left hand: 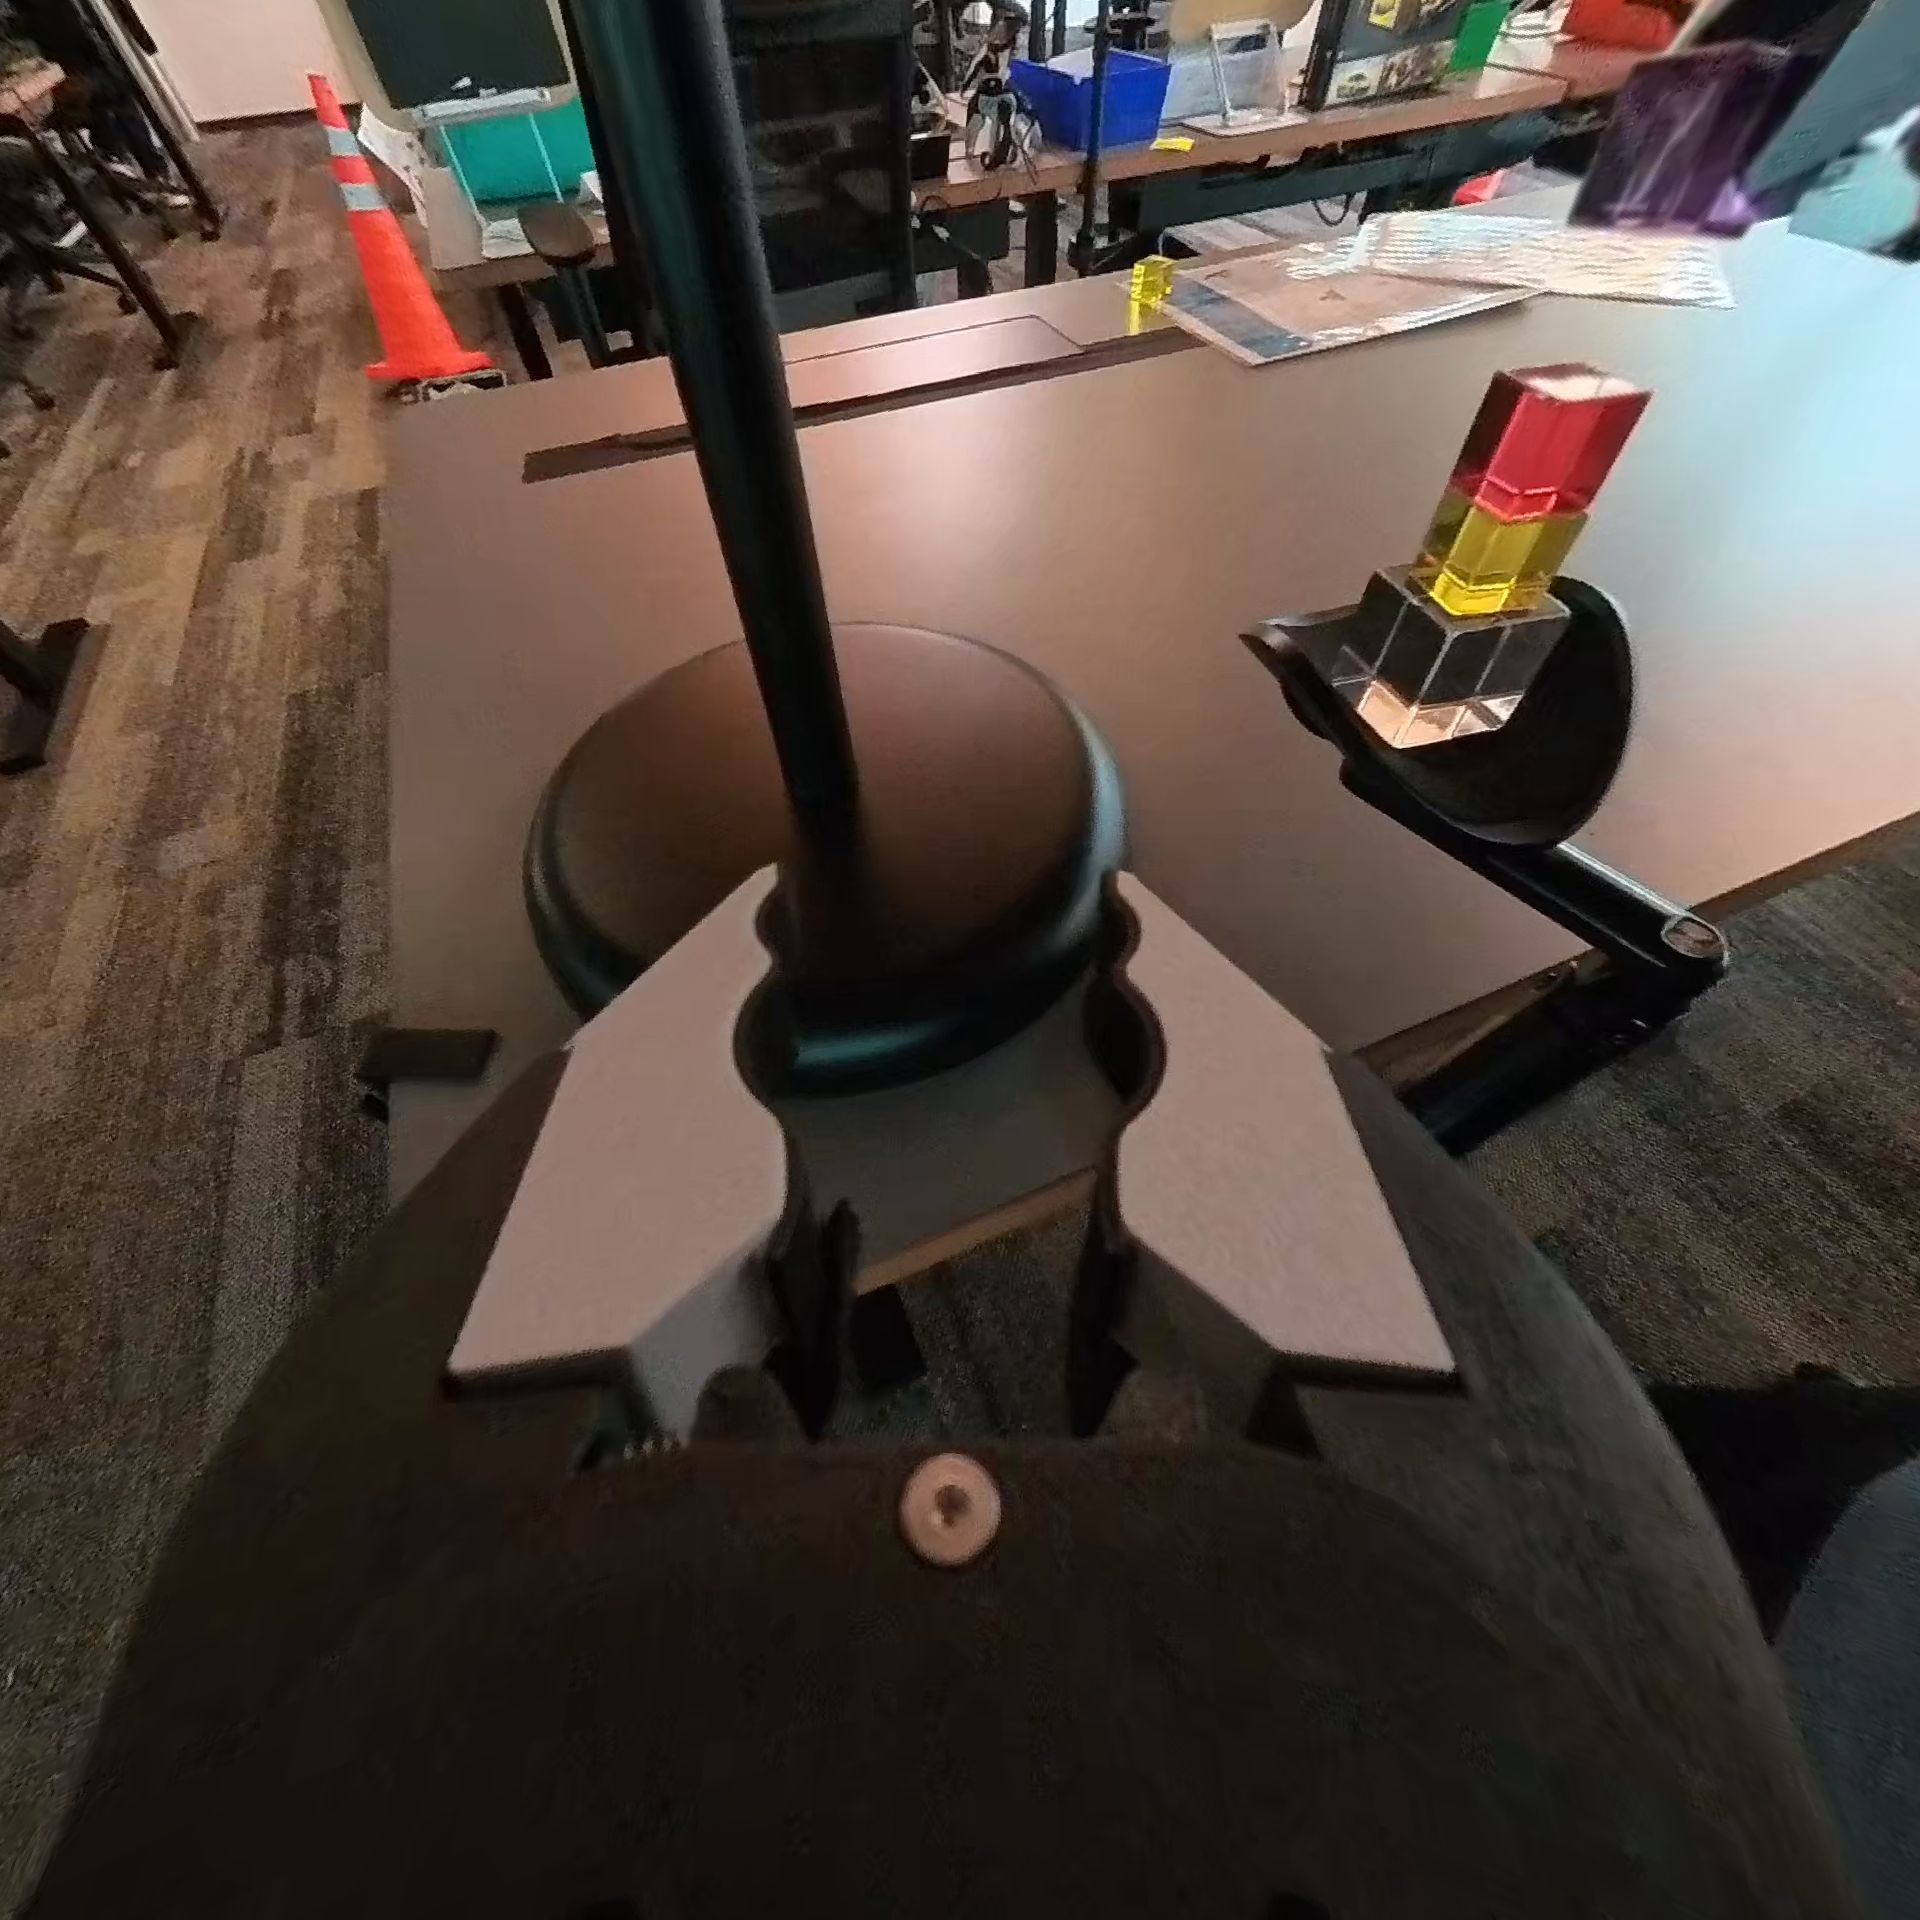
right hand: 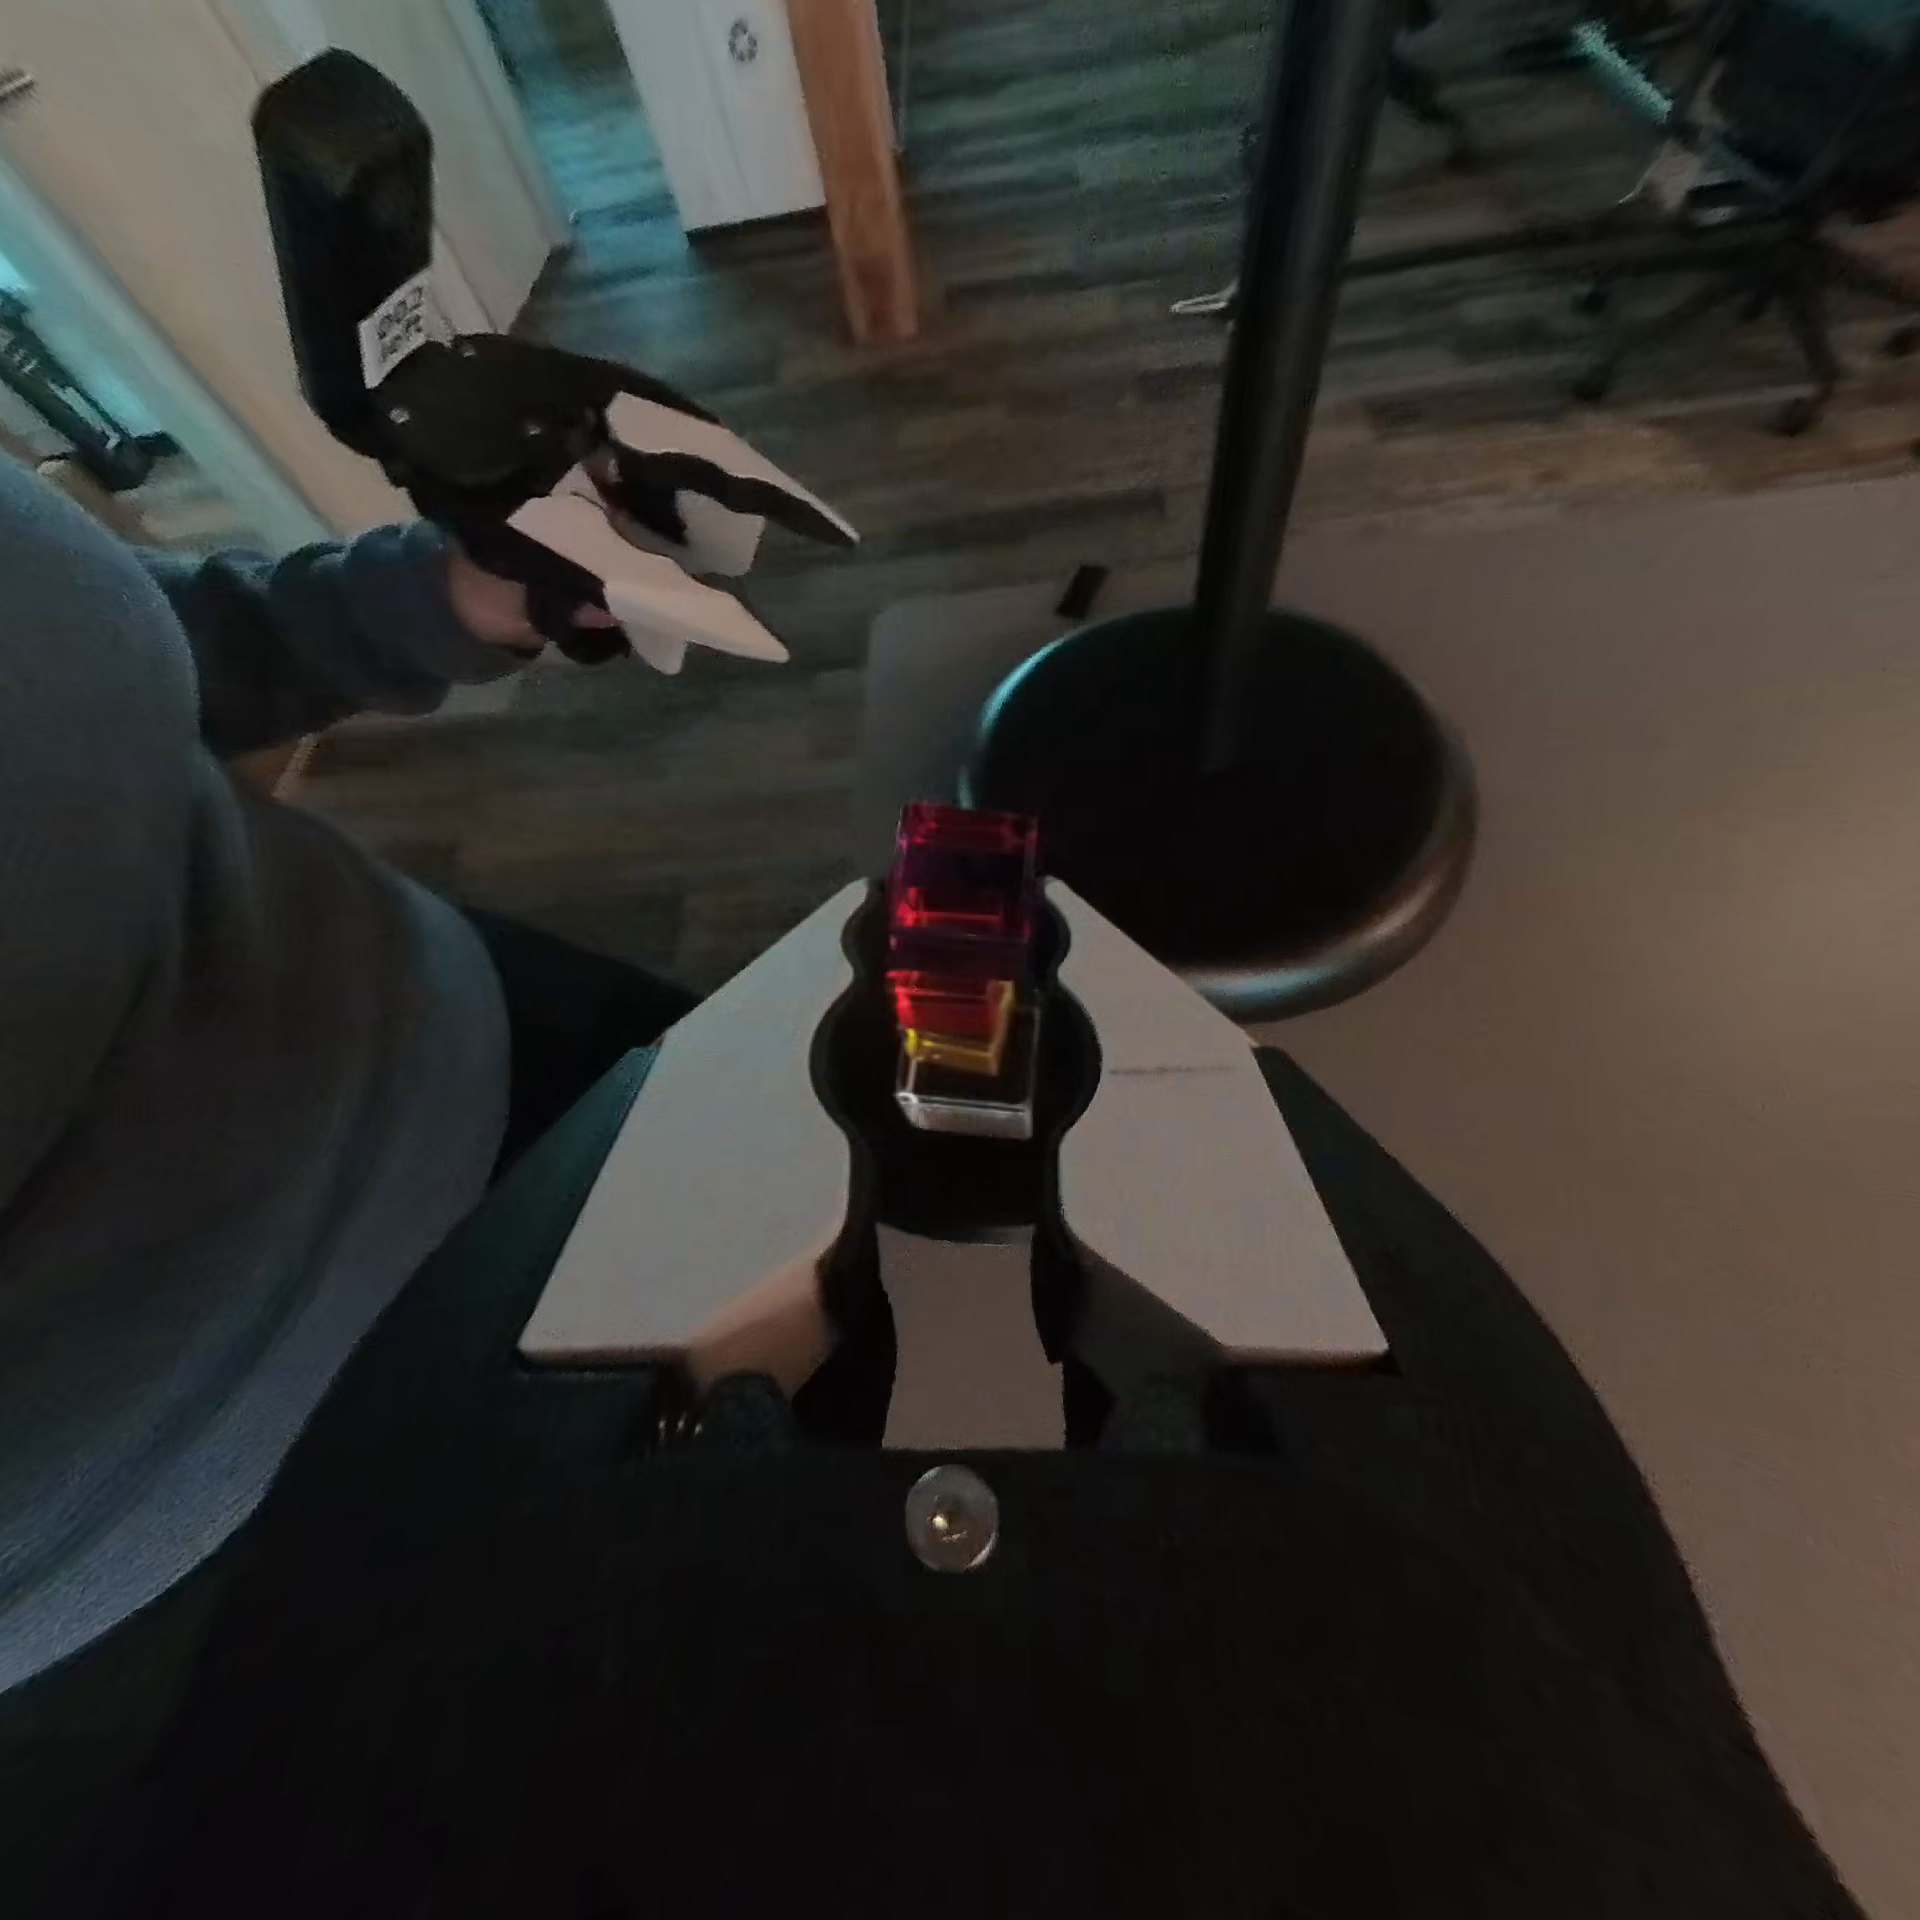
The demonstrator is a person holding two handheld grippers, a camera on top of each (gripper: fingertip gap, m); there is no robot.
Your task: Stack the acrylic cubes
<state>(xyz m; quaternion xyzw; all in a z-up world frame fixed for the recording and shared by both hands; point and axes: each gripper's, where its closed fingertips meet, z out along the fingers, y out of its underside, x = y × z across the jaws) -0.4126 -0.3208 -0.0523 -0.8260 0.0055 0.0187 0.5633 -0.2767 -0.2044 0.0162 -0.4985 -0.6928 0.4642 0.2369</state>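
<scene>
My right gripper (right hand: 961, 894) is shut on a transparent purple cube (right hand: 961, 868) and holds it in the air straight above a stack. The left wrist view shows that purple cube (left hand: 1683, 135) at the top right, well above the stack. The stack is a red cube (left hand: 1548, 442) on a yellow cube (left hand: 1501, 556) on a clear cube (left hand: 1455, 665), standing on a black round disc (left hand: 1558, 769). My left gripper (left hand: 945, 894) is open and empty. It hovers off the table's near edge, by the black round base (left hand: 665, 790) of a pole, and also shows in the right wrist view (right hand: 810, 592).
A black pole (left hand: 727, 364) rises from the round base on the brown table (left hand: 1143, 540). A small yellow cube (left hand: 1151, 283) and papers (left hand: 1455, 281) lie at the table's far side. An orange cone (left hand: 390, 239) stands on the floor. A person's sleeve (right hand: 208, 935) fills the left.
</scene>
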